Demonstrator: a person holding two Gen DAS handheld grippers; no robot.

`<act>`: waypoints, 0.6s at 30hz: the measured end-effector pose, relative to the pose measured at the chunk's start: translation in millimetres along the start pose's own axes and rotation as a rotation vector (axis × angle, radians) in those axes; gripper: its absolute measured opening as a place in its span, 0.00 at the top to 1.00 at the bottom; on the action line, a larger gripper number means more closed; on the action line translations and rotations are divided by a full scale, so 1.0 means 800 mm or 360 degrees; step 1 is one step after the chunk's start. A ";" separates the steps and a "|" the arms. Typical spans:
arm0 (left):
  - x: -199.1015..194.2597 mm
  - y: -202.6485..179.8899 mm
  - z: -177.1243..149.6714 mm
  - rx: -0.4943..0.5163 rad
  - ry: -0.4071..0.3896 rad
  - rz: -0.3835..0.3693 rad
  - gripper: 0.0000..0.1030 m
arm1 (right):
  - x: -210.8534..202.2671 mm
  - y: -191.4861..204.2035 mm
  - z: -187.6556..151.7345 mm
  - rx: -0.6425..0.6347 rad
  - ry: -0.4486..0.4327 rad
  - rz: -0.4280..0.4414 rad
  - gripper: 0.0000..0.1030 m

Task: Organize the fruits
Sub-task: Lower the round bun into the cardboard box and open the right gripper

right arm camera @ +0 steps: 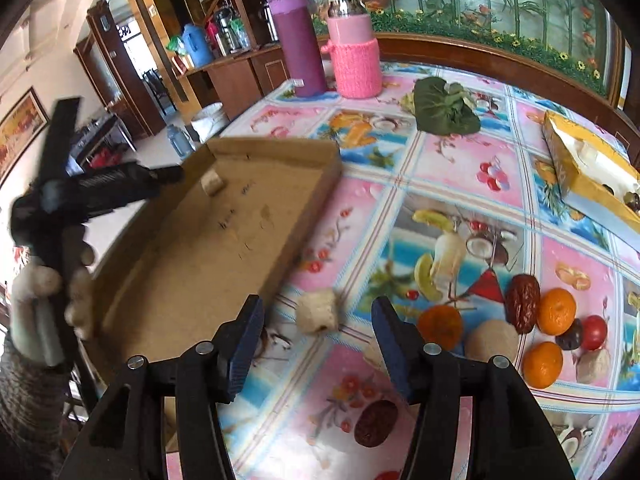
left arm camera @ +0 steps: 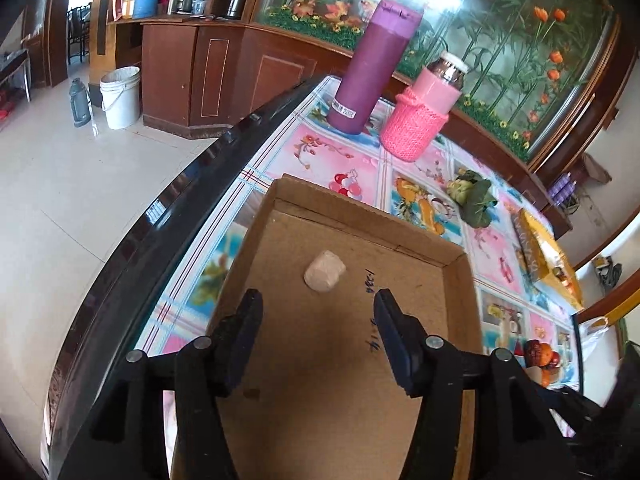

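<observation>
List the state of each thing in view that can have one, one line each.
Left claw: open, empty.
Right claw: open, empty.
Cardboard tray: holds one pale chunk.
Second pale chunk: on the tablecloth, outside the tray.
Purple flask: upright, lid closed.
Yellow box: open.

The shallow tray (right arm camera: 192, 264) is matt brown corrugated cardboard with pen marks on its floor, and it lies on a glossy plastic tablecloth (right arm camera: 452, 168) printed with fruit and flowers that throws back the light. At the table's far edge a smooth purple plastic flask (left arm camera: 372, 68) stands beside a jar (left arm camera: 424, 116) in a rough pink knitted sleeve, with a shiny metallic neck. Both grippers' fingers (right arm camera: 246, 340) are matt black plastic with finely ribbed pads.
</observation>
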State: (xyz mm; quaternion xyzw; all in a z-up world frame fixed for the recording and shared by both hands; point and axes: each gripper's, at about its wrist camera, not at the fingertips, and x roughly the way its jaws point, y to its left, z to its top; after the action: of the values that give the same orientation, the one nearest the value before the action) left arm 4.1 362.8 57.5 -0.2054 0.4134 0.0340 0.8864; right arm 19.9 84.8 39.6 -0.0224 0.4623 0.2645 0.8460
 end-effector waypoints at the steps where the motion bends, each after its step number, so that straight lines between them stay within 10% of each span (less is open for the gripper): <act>1: -0.007 0.000 -0.004 -0.0002 -0.0011 -0.0011 0.44 | 0.004 -0.002 -0.002 0.0004 0.0011 0.0000 0.41; 6: -0.032 0.005 -0.024 0.0002 -0.0044 -0.0040 0.43 | 0.026 0.006 -0.006 -0.0066 0.0024 -0.0045 0.43; 9: -0.045 0.012 -0.032 -0.0014 -0.0069 -0.0040 0.43 | 0.040 0.009 -0.009 -0.0077 0.0071 -0.0053 0.73; 18: -0.102 0.041 -0.071 -0.0068 -0.0176 -0.0020 0.39 | 0.002 0.012 0.026 0.0019 -0.0090 -0.0027 0.73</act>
State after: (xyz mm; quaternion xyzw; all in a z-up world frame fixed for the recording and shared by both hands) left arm -97.6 379.6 75.0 -0.2247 0.3618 0.0486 0.9035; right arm 32.5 99.5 52.3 -0.0139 0.4395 0.2551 0.8612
